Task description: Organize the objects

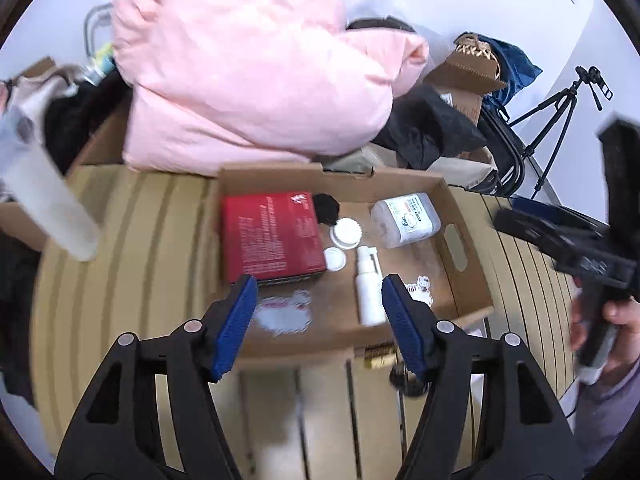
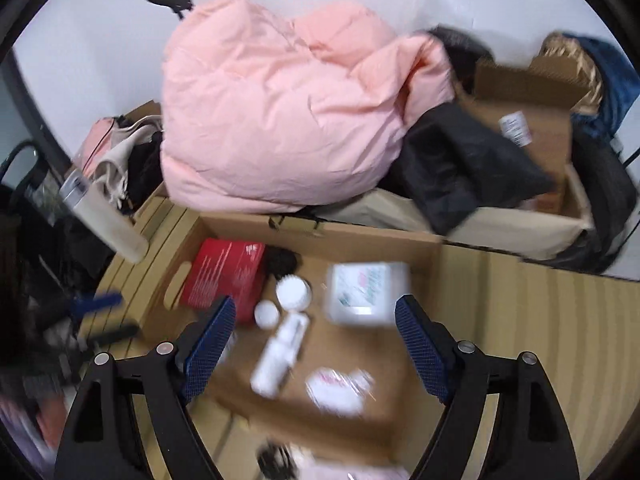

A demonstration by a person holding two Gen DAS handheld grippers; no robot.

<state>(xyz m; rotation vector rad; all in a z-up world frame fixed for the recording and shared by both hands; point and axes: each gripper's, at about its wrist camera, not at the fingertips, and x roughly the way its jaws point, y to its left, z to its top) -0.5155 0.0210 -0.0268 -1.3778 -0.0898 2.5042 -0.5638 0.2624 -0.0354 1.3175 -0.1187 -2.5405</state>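
A shallow cardboard tray (image 1: 456,216) (image 2: 360,236) lies on a slatted table. In it are a red box (image 1: 272,236) (image 2: 226,276), a white spray bottle (image 1: 369,286) (image 2: 280,354), two white round lids (image 1: 346,232) (image 2: 294,292), a clear jug with a label (image 1: 406,220) (image 2: 366,294), a black item (image 1: 325,206) and sticker sheets (image 1: 284,312) (image 2: 340,390). My left gripper (image 1: 318,302) is open and empty above the tray's near edge. My right gripper (image 2: 314,328) is open and empty above the tray; it also shows in the left wrist view (image 1: 560,240).
A big pink duvet (image 1: 248,72) (image 2: 288,112) is piled behind the tray, with black clothing (image 2: 468,168) and open cardboard boxes (image 2: 532,128) to its right. A frosted bottle (image 1: 48,192) (image 2: 104,216) stands at the left. A tripod (image 1: 560,120) stands at the far right.
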